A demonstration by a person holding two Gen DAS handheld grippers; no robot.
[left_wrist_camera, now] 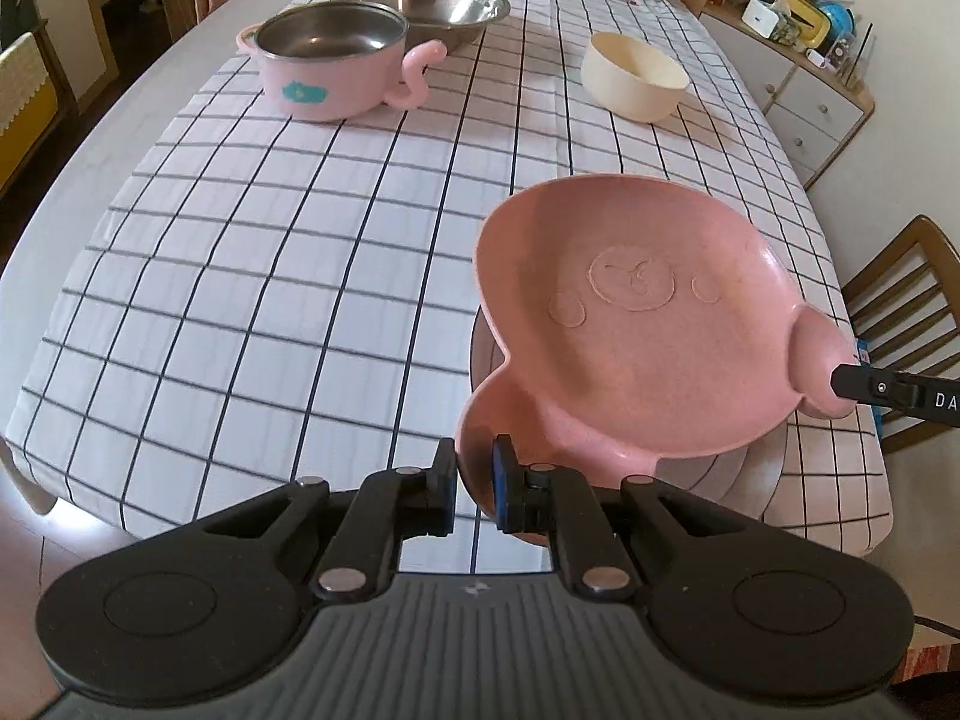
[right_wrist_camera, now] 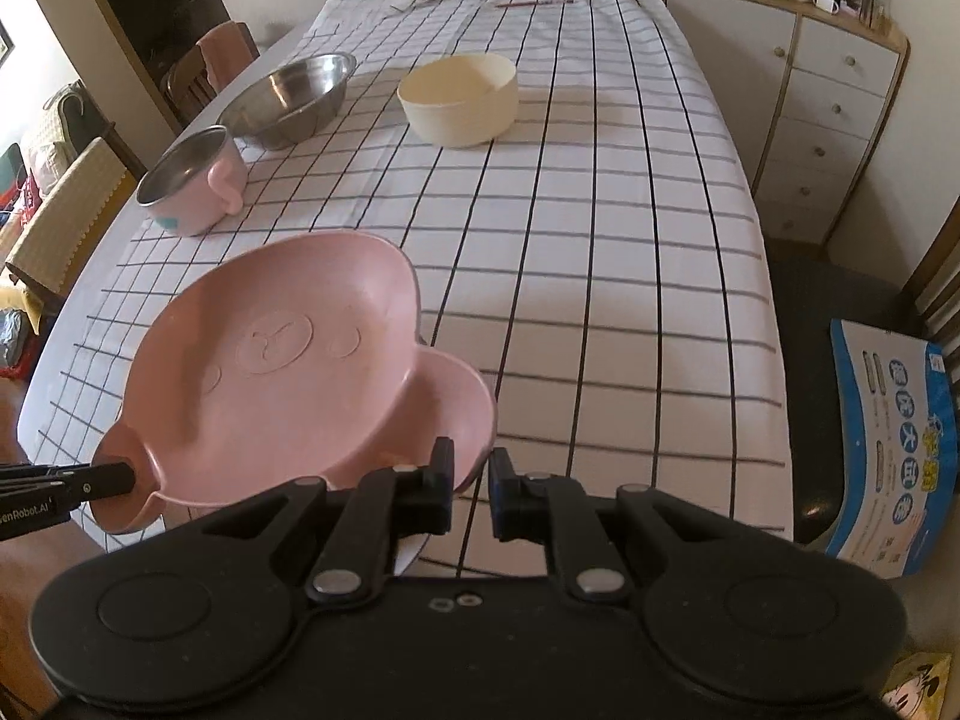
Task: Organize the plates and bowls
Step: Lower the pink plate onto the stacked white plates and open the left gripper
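The pink bear-shaped plate is held off the counter between the two claws, one at each ear-shaped lobe. The left claw is clamped on the rim of the lobe nearest its own camera, the rim passing between its closed jaws. The right claw is closed on the rim of the opposite lobe; in the left wrist view its black tip is seen pinching that lobe at the far right. The plate's long axis therefore runs from claw to claw, across the front edge of the counter, with the wide dish part reaching away from both hands toward the other dishes.

Directly beneath the plate, a darker round rim is glimpsed in the left wrist view; what it belongs to cannot be told, though a second plate is judged likely. The plate is tilted, its far edge raised. The coming move is judged to turn on this vertical relation: the plate lies straight above that rim, so a level, even lowering by both hands would be called for.

The pink handled bowl, steel bowl and cream bowl stand well apart, farther up the counter.
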